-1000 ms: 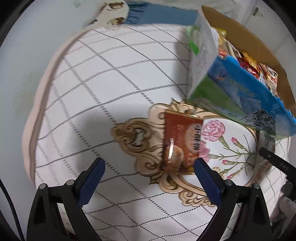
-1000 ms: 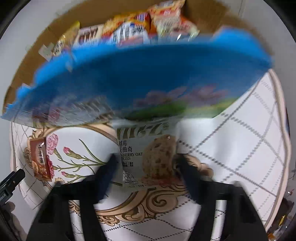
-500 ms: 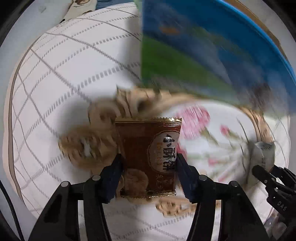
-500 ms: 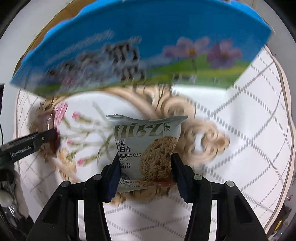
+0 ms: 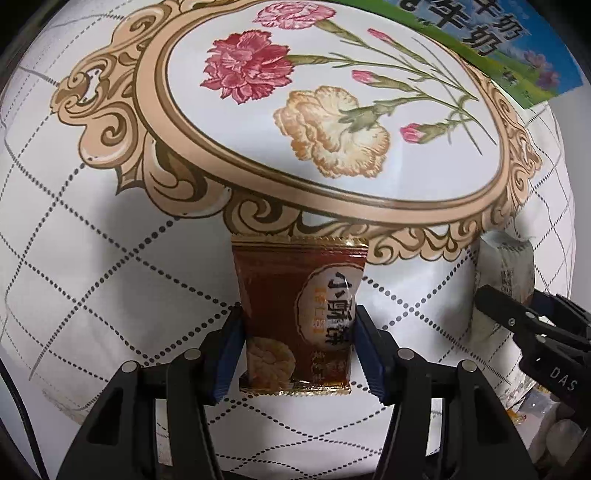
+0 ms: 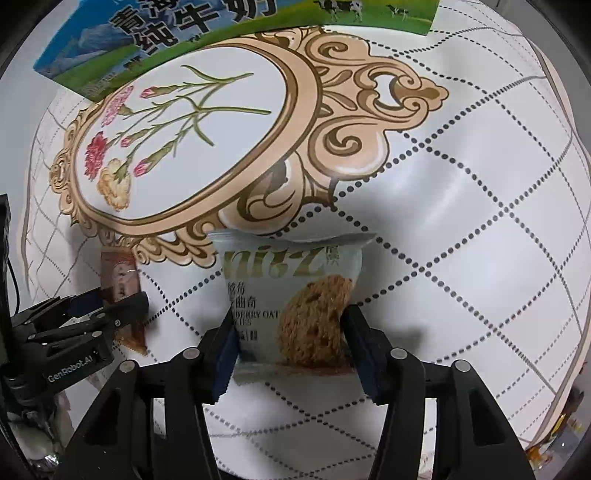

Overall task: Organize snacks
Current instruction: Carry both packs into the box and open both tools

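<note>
Left gripper pinching the brown pastry packet, right gripper clamped on the pale cranberry oat cookie packet, both packets side by side above the flower-printed tablecloth, blue milk carton at the far edge.

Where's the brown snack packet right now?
The brown snack packet is clamped in the left claw, over the quilted cloth just below the ornate floral frame print; the right claw's view shows it at far left.

Both tools, left and right, point down, clamped.
</note>
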